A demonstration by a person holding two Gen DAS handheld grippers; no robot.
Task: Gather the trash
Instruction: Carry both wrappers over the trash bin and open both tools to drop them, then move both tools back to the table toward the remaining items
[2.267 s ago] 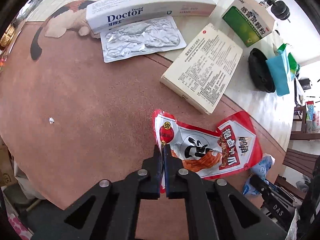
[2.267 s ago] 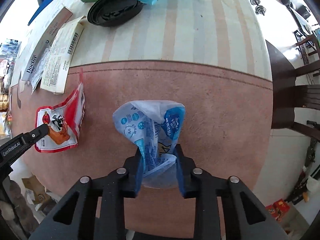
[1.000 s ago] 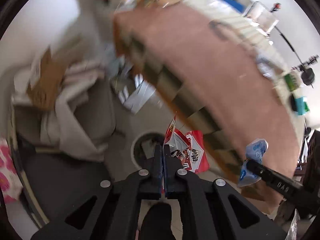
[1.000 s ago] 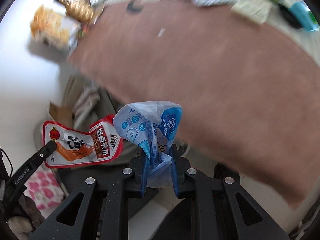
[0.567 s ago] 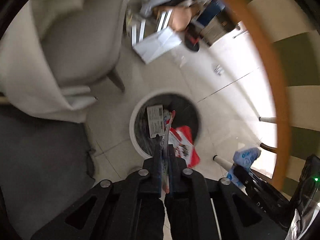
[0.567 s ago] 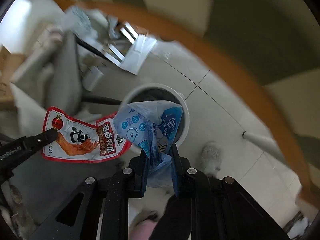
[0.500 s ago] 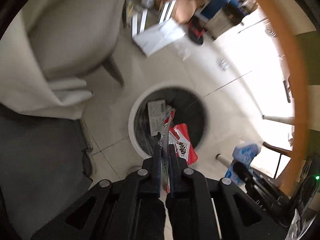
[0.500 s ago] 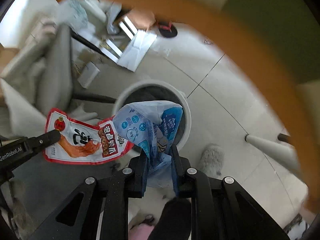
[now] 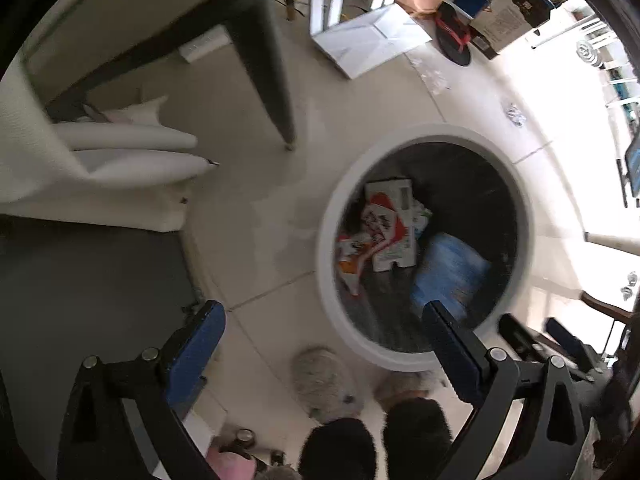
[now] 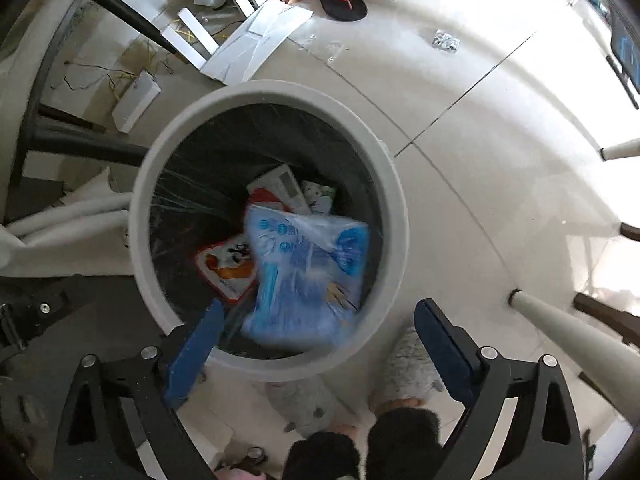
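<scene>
Left gripper (image 9: 320,328): jaws opening, nothing between; red pouch (image 9: 352,256), clamped earlier, now lying in bin (image 9: 326,216).
Right gripper (image 10: 316,326): jaws opening; crinkled blue bag (image 10: 308,272), released, dropping into round white-rimmed bin (image 10: 138,216).

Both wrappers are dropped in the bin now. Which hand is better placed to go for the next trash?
Neither clearly: left gripper and right gripper both hang over the bin, jaws opening, nothing between them. No remaining trash shows.

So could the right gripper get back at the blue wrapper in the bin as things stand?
Probably yes: the right gripper, jaws opening and empty, hangs straight above the bin, and the blue wrapper lies topmost with nothing covering it.
</scene>
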